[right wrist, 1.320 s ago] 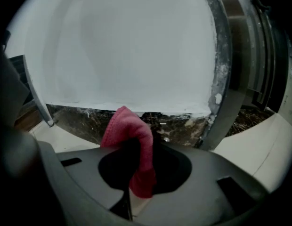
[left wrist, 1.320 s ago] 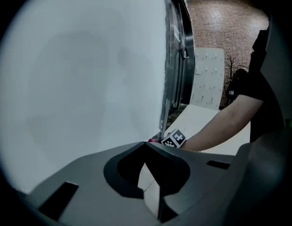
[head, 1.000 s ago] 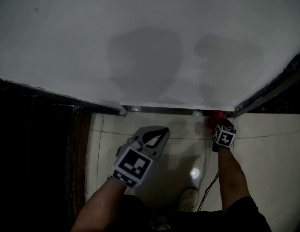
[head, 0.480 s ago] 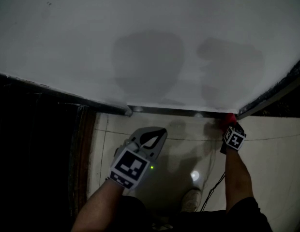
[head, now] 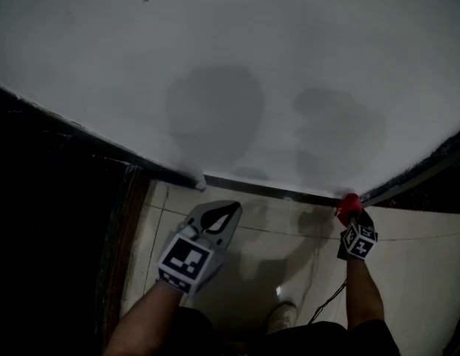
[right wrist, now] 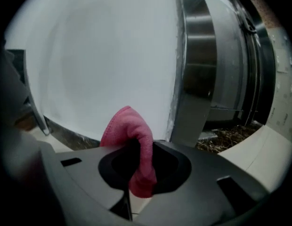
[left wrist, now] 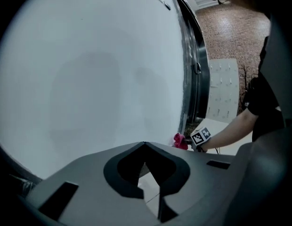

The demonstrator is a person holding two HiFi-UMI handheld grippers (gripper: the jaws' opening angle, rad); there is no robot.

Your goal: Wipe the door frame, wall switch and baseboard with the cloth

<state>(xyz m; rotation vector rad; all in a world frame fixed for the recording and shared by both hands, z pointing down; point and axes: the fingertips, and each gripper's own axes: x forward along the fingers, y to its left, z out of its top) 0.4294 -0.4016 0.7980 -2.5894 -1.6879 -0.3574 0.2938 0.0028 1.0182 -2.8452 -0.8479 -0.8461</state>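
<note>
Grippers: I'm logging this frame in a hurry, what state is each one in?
Left gripper: shut, nothing between its jaws.
Right gripper: shut on the pink cloth.

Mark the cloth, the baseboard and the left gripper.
cloth (right wrist: 131,126), right gripper view, on its bunched fold.
baseboard (head: 267,188), head view, middle of the dark strip.
left gripper (left wrist: 144,145), left gripper view, where its fingertips meet.
</note>
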